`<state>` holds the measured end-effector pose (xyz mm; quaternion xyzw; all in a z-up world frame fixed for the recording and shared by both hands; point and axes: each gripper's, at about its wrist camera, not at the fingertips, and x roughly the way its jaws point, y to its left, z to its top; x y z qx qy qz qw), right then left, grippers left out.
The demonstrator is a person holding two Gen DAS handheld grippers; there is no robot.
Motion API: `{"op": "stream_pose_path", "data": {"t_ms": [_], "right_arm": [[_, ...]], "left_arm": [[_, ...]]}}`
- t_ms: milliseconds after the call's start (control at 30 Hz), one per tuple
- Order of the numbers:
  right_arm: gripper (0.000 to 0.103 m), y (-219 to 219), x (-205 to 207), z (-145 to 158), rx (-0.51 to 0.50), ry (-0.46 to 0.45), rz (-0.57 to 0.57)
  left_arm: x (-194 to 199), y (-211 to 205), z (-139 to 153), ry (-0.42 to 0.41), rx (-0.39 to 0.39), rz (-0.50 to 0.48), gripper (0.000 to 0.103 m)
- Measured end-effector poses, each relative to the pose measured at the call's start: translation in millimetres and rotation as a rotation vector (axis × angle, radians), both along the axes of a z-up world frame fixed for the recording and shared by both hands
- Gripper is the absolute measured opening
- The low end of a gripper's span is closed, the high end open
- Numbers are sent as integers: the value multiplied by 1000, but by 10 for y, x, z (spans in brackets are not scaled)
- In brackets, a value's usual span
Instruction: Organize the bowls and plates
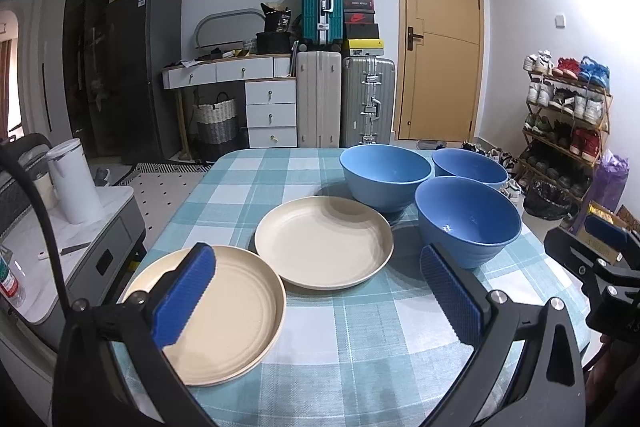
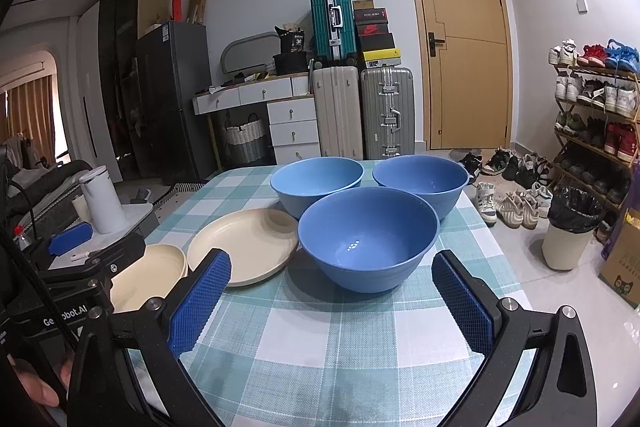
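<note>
Two cream plates lie on the checked tablecloth: a near plate (image 1: 232, 311) at the left and a far plate (image 1: 324, 241) beside it. Three blue bowls stand right of them: the nearest bowl (image 1: 468, 219), a back-left bowl (image 1: 386, 175) and a back-right bowl (image 1: 470, 167). My left gripper (image 1: 320, 299) is open, its left finger over the near plate's rim. In the right wrist view the nearest bowl (image 2: 368, 237) sits just beyond my open right gripper (image 2: 330, 301), with the far plate (image 2: 244, 245) and near plate (image 2: 148, 275) to its left. Both hold nothing.
The table (image 1: 360, 367) ends close on the left, where a low cabinet (image 1: 92, 251) carries a white kettle (image 1: 74, 183). To the right are a shoe rack (image 2: 596, 123), loose shoes and a bin (image 2: 570, 227). Suitcases and drawers stand behind.
</note>
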<state>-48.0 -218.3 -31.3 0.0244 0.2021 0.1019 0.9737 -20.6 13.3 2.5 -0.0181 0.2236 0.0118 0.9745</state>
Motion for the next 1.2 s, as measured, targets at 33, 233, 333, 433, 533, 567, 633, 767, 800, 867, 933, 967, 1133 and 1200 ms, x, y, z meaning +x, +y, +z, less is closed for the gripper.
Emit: {"op": "stream_pose_path", "data": {"t_ms": [33, 233, 333, 433, 533, 567, 633, 767, 800, 867, 933, 967, 1133, 1200], "right_arm": [[102, 1, 0, 3, 0, -1, 2], [102, 64, -52, 56, 8, -22, 10], [102, 132, -159, 120, 33, -43, 15], [102, 241, -196, 169, 72, -18, 16], [102, 381, -149, 224, 125, 56, 14], [102, 427, -124, 238, 155, 87, 12], [102, 495, -64, 257, 237, 153, 16], [102, 582, 28, 244, 420, 264, 8], [102, 598, 42, 241, 449, 274, 3], [102, 634, 72, 205, 506, 290, -21], [102, 656, 123, 145, 543, 316, -52], [102, 672, 152, 97, 564, 329, -60], [102, 781, 347, -184, 587, 374, -121], [102, 835, 443, -303, 596, 406, -132]], "left_arm": [[8, 32, 12, 2, -8, 1, 103], [98, 191, 98, 23, -19, 10, 103], [129, 301, 181, 39, -39, 4, 103], [202, 381, 327, 61, -29, -9, 103], [324, 449, 542, 89, -3, -34, 103], [342, 473, 593, 92, 2, -37, 103], [416, 532, 730, 94, 12, -42, 103], [598, 630, 898, 124, 18, -61, 103], [672, 666, 910, 138, 10, -62, 103], [819, 718, 888, 178, -14, -81, 103], [949, 771, 845, 211, -28, -82, 103], [1025, 804, 816, 231, -37, -83, 103], [1555, 988, 516, 375, -51, -92, 103], [1742, 1042, 383, 447, -78, -99, 103]]}}
